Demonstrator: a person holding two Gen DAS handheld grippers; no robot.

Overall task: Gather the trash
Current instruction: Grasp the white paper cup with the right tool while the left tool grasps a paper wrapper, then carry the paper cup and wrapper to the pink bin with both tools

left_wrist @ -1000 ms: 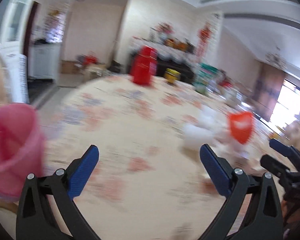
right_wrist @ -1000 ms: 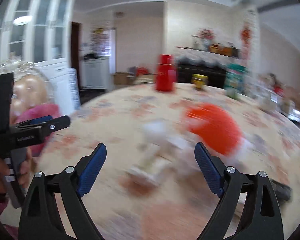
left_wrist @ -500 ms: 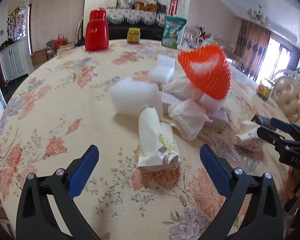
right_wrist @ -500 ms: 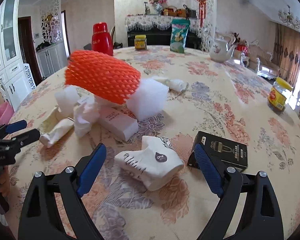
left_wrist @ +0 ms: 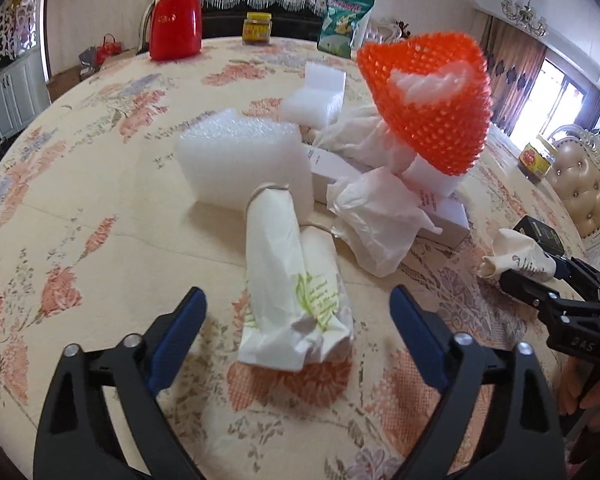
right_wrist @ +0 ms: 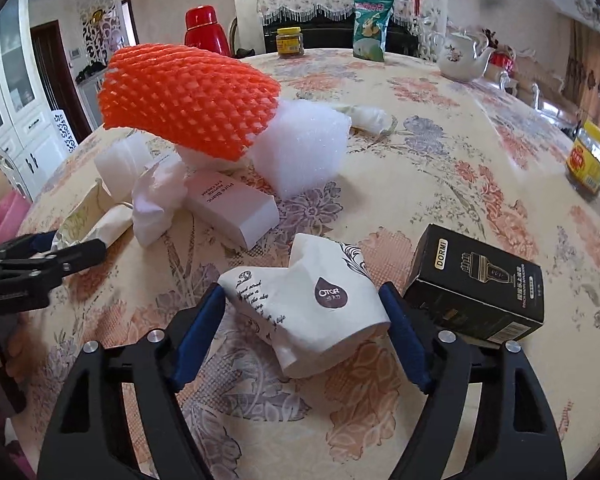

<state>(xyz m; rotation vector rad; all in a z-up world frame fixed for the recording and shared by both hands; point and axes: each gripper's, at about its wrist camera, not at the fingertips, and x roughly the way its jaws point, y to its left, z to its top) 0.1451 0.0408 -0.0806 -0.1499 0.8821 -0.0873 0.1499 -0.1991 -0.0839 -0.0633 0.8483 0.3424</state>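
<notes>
Right between our right gripper's (right_wrist: 302,332) blue fingers (right_wrist: 198,334) lies a crushed paper cup (right_wrist: 306,306). These fingers stand wide open, one on each side of the cup, so we think we are about to pick it up. To do this well, we should push in a bit more and then squeeze the fat middle of the cup slowly, because it is soft and could pop out. We should watch the black box (right_wrist: 478,284) just beside the right finger, so we do not bump it.

Our left gripper (left_wrist: 296,336) is open too. It holds nothing. A folded paper bag (left_wrist: 296,280) with green print lies just past its fingertips. We should slide the fingers along both sides of the bag before we close.

Both grippers are held low over the flowery counter (left_wrist: 80,208) and point forward and a bit down. In the left view we see the right gripper off to the side, reaching for the cup.

Farther back is more trash: a white tissue (left_wrist: 374,220), a long white box (right_wrist: 230,208), bubble wrap (left_wrist: 244,160) and white foam blocks (right_wrist: 304,148). An orange foam net (right_wrist: 188,100) sits on top of the pile.

Far away stand a red flask (left_wrist: 175,18), a yellow jar (left_wrist: 257,29) and a green snack bag (right_wrist: 370,26). We see no trash bin clearly.
</notes>
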